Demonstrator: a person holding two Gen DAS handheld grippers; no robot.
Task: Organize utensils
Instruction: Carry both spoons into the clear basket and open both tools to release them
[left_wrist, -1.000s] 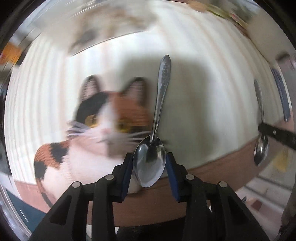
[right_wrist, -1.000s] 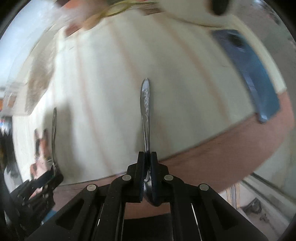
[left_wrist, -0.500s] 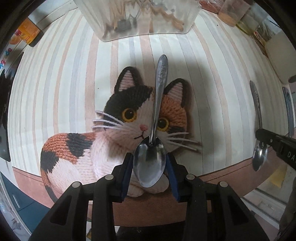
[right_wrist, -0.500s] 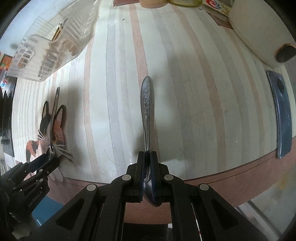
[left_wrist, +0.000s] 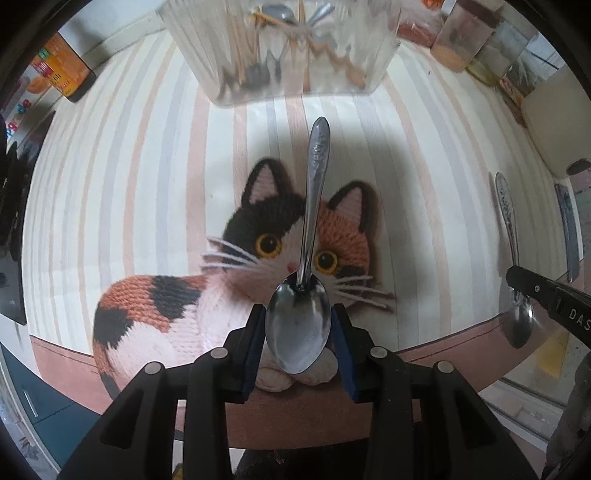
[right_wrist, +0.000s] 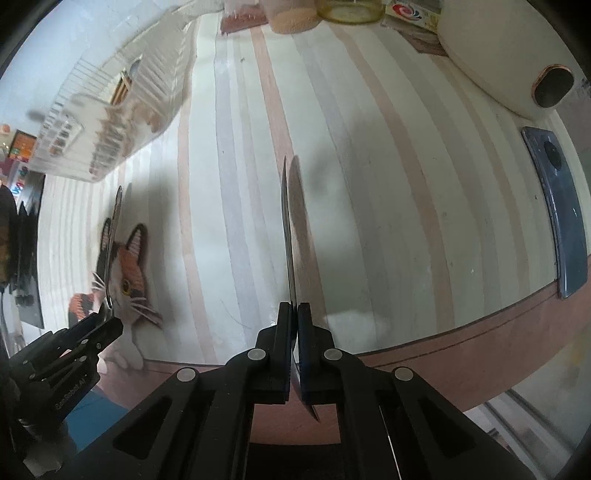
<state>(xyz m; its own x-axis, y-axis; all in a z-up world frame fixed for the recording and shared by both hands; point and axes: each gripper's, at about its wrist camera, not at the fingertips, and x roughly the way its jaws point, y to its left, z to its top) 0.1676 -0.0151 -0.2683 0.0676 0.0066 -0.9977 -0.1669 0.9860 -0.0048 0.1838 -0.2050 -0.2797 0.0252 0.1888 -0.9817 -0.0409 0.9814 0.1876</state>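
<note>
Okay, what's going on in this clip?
A person is sorting cutlery with two handheld tongs. The left tongs grip a shiny metal spoon by its bowl, above a knitted calico cat mat. The right tongs pinch a second metal spoon, seen edge-on. The clear plastic utensil bin waits beyond on the striped tablecloth.

White letters "DAS" on the right gripper (left_wrist: 517, 284) at the left view's three o'clock edge (cut off there), faint lettering along the left gripper (right_wrist: 105, 321) body at eight o'clock of the right view, too blurred to read
</note>
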